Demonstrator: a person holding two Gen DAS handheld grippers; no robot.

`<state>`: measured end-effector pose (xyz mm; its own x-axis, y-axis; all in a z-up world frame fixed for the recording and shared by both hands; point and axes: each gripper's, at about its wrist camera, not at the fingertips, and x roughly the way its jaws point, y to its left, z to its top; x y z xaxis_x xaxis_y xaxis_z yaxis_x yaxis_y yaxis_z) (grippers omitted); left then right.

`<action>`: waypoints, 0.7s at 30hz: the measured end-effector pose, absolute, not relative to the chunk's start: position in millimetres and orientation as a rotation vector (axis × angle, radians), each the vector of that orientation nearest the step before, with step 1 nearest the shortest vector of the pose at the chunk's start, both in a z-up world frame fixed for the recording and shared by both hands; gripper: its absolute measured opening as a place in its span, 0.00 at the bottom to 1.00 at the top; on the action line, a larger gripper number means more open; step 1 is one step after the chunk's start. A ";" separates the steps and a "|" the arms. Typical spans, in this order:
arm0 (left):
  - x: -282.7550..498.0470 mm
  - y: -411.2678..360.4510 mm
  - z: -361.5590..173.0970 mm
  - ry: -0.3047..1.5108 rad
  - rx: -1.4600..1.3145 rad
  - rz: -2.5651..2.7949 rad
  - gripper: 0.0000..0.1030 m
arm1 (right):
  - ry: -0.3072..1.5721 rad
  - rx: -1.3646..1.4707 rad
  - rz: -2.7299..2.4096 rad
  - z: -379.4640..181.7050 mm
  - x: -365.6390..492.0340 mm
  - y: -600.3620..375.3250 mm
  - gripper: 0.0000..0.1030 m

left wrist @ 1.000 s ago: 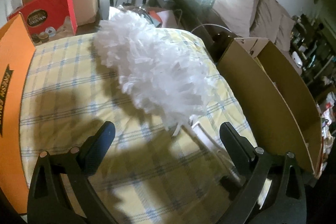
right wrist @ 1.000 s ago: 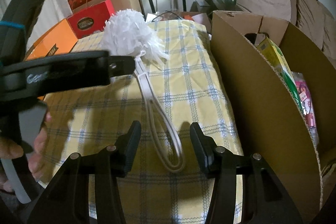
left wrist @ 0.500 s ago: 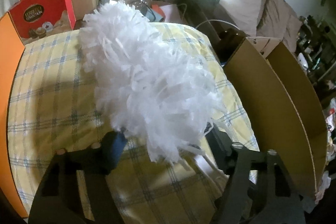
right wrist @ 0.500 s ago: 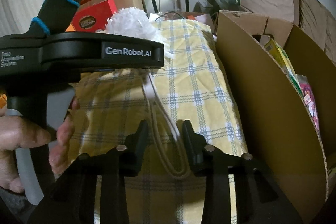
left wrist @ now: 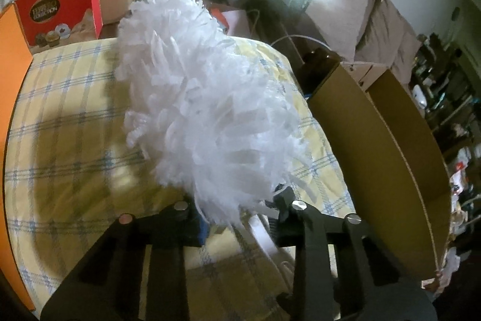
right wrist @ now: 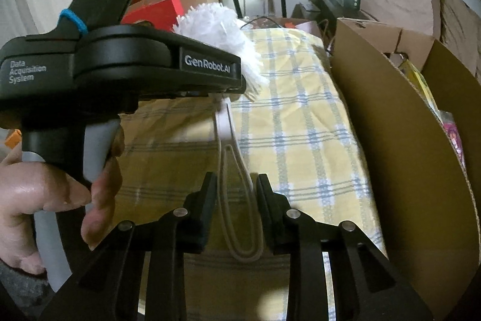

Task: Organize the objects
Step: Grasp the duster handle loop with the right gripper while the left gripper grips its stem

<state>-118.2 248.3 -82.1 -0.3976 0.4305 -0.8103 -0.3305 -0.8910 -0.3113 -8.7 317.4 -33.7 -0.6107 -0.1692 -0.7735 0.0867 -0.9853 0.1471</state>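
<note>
**Inspector:** Two grippers are on one item, a white duster (left wrist: 204,107) lying along the yellow checked cloth (right wrist: 300,140) of the table. Left gripper (left wrist: 240,215) is placed at the neck, where the fluffy head meets the handle; its jaws are closing with the strands and the stem between them.

**Clerk:** And the right one?

**Inspector:** Right gripper (right wrist: 236,197) straddles the handle loop (right wrist: 240,215) at the near end. Its jaws are closing too, the loop between them; the pads look just beside the loop's sides, and I cannot confirm firm contact.

**Clerk:** Why both ends?

**Inspector:** My judgement: the item is long and floppy at the head, so a hold at each end keeps it level and stops it swinging.

**Clerk:** Where is it bound?

**Inspector:** Likely the open cardboard box (right wrist: 405,140) standing just beside the table on the right, already holding packets. That is inference only.

**Clerk:** Anything else?

**Inspector:** A hand (right wrist: 45,200) grips the left tool's handle, seen from the right wrist view
</note>
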 end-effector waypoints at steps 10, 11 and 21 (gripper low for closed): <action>-116.0 216.0 -52.5 -0.225 -1.310 2.336 0.23 | -0.103 1.226 -2.679 -11.1 -6.0 294.4 0.25; -115.7 211.3 -48.4 -0.236 -1.302 2.344 0.23 | -0.097 1.216 -2.678 -7.7 -5.7 290.5 0.25; -116.0 164.4 -10.1 -0.305 -1.243 2.455 0.23 | -0.012 1.102 -2.659 26.8 -4.8 252.3 0.25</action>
